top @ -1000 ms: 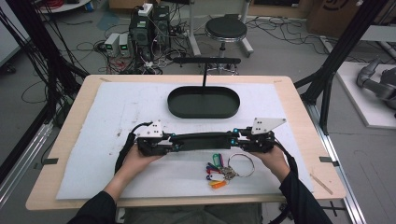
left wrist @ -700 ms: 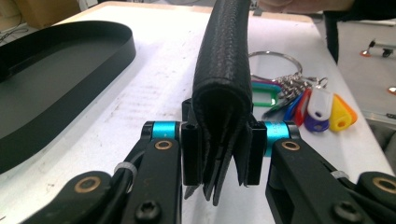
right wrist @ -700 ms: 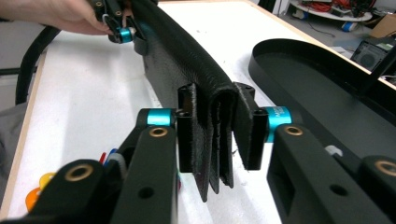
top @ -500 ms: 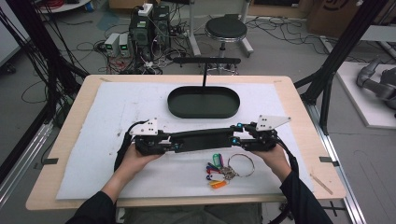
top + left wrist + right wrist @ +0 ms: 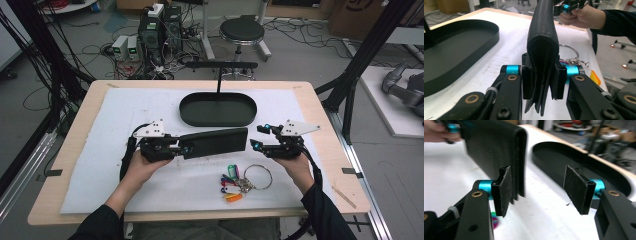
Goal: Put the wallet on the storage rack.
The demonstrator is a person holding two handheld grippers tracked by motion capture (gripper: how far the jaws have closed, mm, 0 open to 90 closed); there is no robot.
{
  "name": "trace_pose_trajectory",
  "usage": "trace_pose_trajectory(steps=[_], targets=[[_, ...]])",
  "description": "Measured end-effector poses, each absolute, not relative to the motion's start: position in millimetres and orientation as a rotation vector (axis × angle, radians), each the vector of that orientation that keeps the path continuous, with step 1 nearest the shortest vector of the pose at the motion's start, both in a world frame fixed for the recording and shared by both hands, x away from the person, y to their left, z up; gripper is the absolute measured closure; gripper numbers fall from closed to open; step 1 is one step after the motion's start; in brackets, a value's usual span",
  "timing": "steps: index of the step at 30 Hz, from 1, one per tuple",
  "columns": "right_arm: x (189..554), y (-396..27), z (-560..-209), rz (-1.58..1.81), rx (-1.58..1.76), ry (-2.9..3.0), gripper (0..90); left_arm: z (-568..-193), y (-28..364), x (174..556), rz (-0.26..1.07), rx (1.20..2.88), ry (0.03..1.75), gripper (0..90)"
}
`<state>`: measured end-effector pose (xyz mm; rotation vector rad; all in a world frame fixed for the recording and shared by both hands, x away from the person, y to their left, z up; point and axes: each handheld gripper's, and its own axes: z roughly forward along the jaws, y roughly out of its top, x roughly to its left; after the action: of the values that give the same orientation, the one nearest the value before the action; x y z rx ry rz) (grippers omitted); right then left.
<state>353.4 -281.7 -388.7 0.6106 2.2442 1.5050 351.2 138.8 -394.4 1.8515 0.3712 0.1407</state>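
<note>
Two grippers are in my hands over the worktop [image 5: 125, 120]. My left gripper [image 5: 176, 148] has its fingers [image 5: 527, 82] clamped on one end of the black wallet [image 5: 215, 142], which sticks out level above the white mat, just in front of the black oval tray [image 5: 218, 109]. My right gripper [image 5: 255, 138] has just been opening; its fingers [image 5: 505, 190] stand apart, the wallet's free end beside one pad, nothing pressed between them. A key ring with coloured tags [image 5: 235, 182] lies near me.
</note>
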Motion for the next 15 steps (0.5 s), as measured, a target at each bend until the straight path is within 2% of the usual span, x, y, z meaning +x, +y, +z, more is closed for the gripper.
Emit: trace_pose_trajectory(steps=[15], targets=[[356, -329, -389, 1.391, 0.914, 1.948, 41.4, -376, 130, 367, 0.273, 1.828, 0.413, 75.4]])
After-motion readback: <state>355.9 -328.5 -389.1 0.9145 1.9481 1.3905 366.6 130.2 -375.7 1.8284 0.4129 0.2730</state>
